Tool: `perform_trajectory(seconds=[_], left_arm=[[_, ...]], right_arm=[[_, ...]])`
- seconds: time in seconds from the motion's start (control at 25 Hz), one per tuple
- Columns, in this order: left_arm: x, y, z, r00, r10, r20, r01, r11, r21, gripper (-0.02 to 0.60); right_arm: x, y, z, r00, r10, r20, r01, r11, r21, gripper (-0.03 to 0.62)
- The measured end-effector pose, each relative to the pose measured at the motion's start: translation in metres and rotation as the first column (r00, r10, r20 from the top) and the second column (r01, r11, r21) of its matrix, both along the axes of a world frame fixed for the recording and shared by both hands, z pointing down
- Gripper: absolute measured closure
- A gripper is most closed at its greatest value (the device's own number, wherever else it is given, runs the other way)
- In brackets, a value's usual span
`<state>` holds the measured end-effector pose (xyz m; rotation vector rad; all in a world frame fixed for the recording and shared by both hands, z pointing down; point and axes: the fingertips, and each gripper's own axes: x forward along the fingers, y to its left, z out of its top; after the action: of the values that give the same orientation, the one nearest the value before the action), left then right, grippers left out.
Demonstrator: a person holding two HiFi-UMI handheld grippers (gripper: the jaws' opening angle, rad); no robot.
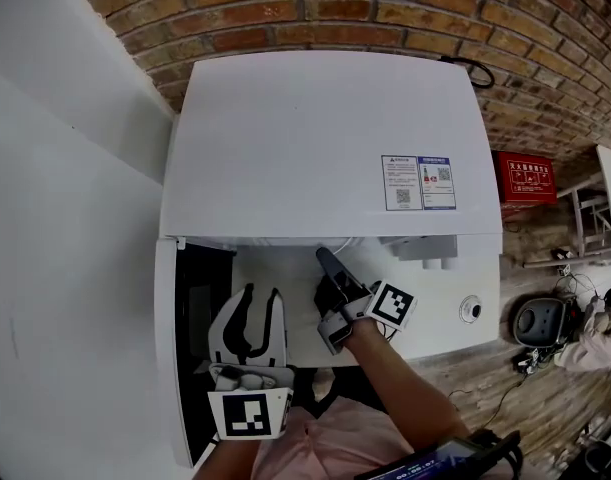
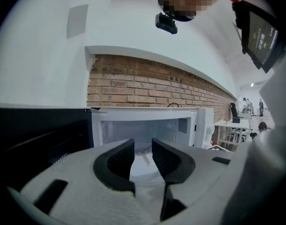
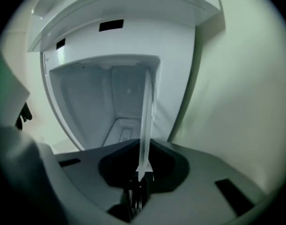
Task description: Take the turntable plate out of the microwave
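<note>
we are clamping the plate (image 3: 145,121) edge-on between the jaws of the right gripper (image 3: 143,149), at the microwave (image 1: 325,138) mouth, holding the left gripper (image 2: 143,144) before the cavity, jaws apart, nothing between them

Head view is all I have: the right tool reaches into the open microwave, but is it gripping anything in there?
Observer: Yes. The right gripper view shows the right tool shut on the rim of the glass turntable plate, which is seen edge-on and runs back into the cavity.
Operator: And the left tool, is it holding anything?
Observer: No. In the left gripper view the left tool is open with nothing between its jaws, and it faces the open cavity of the microwave.
</note>
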<state>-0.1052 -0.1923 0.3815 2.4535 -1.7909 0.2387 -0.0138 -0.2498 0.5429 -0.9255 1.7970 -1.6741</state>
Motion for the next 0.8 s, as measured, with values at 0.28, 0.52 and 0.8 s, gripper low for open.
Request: perform_trajectory(seconds=[0.28, 0.52, 0.8], left_arm=[[0.004, -0.001, 0.0, 1.0, 0.005, -0.014, -0.006, 1.0, -0.014, 0.459], [-0.004, -0.002, 0.0, 1.0, -0.007, 0.022, 0.007, 1.0, 0.011, 0.459], [0.0, 0.005, -0.004, 0.999, -0.023, 0.04, 0.022, 0.999, 0.025, 0.46]], right_arm=[[0.003, 0.019, -0.008, 1.0, -0.015, -0.024, 0.016, 0.998, 0.058, 0.545], [0.0, -0.006, -0.006, 0.999, -0.019, 0.037, 0.015, 0.993, 0.12, 0.461], [-0.007, -0.006, -0.01, 0.995, -0.104, 0.005, 0.103, 0.986, 0.132, 0.556]])
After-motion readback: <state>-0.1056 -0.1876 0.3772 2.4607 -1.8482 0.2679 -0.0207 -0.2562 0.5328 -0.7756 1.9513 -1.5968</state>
